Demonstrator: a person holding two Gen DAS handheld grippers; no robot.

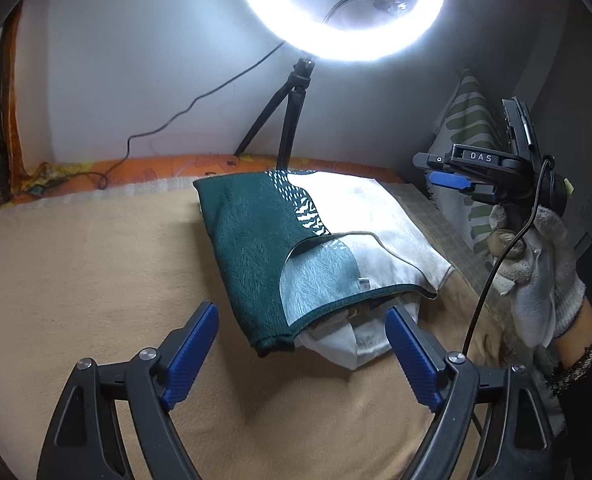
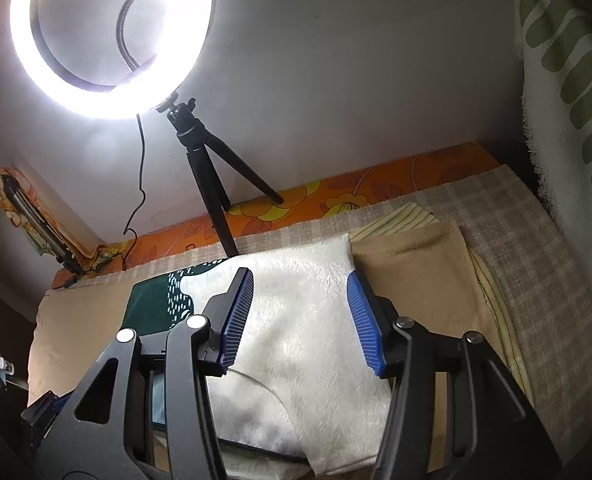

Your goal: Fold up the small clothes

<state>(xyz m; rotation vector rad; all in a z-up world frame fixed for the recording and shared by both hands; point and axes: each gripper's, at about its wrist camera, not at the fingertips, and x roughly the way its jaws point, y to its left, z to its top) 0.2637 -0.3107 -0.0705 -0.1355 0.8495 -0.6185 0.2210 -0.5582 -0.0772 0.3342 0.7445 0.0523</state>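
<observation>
Left wrist view: one folded garment point(image 1: 280, 240); two grippers point(image 1: 302, 352).

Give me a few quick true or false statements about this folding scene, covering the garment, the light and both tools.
1. The garment is partly dark green and partly white. True.
2. The left tool is clamped shut on the garment. False: its jaws stand open, nothing pressed between them.
3. A lit ring light stands on a tripod behind the garment. True.
4. The right tool is held by a bare hand. False: the left wrist view shows a gloved hand holding it.
</observation>
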